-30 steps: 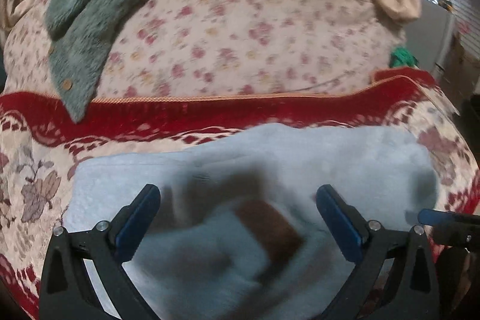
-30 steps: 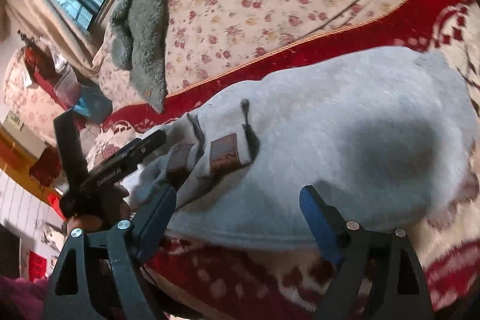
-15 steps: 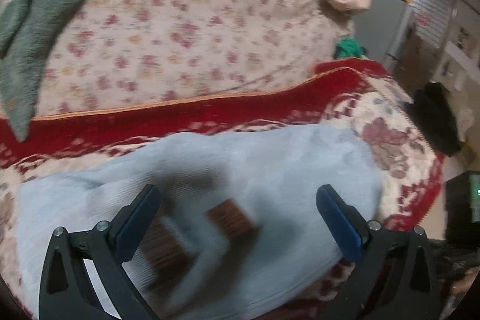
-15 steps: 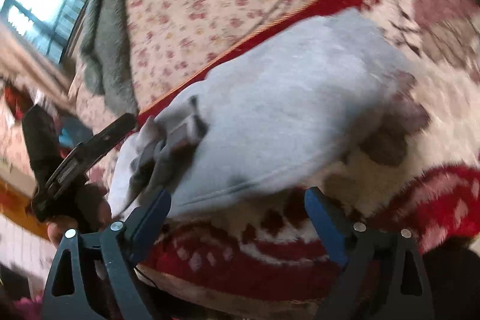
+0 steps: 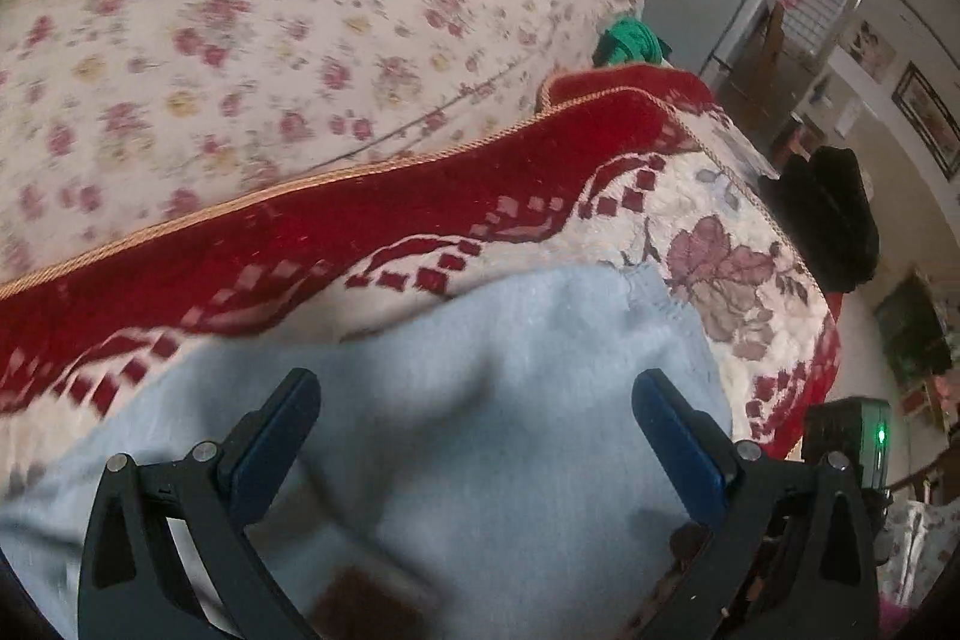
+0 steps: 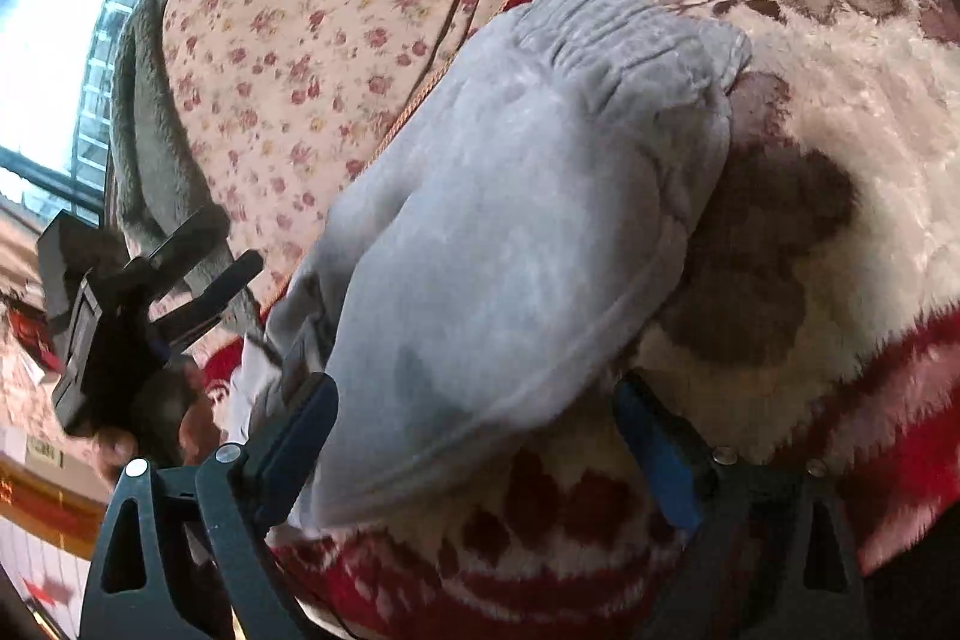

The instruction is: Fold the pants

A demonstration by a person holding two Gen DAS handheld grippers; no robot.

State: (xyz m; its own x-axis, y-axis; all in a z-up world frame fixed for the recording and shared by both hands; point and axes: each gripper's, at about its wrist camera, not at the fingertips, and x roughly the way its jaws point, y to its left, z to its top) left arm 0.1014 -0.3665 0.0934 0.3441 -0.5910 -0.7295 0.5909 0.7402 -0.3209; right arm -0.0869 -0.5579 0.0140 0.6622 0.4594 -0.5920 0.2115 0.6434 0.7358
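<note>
brown patch [image 5: 366,604] on grey pants [image 6: 510,232] at 6 o'clock, lettering blurred; left gripper [image 5: 474,436] and right gripper [image 6: 474,436] gape wide, empty

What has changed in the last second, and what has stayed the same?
The left gripper has swung rightward along the grey pants; the right gripper has moved nearer their folded edge. Neither took hold or let go. Both stay open, and the pants still lie folded on the red blanket.
</note>
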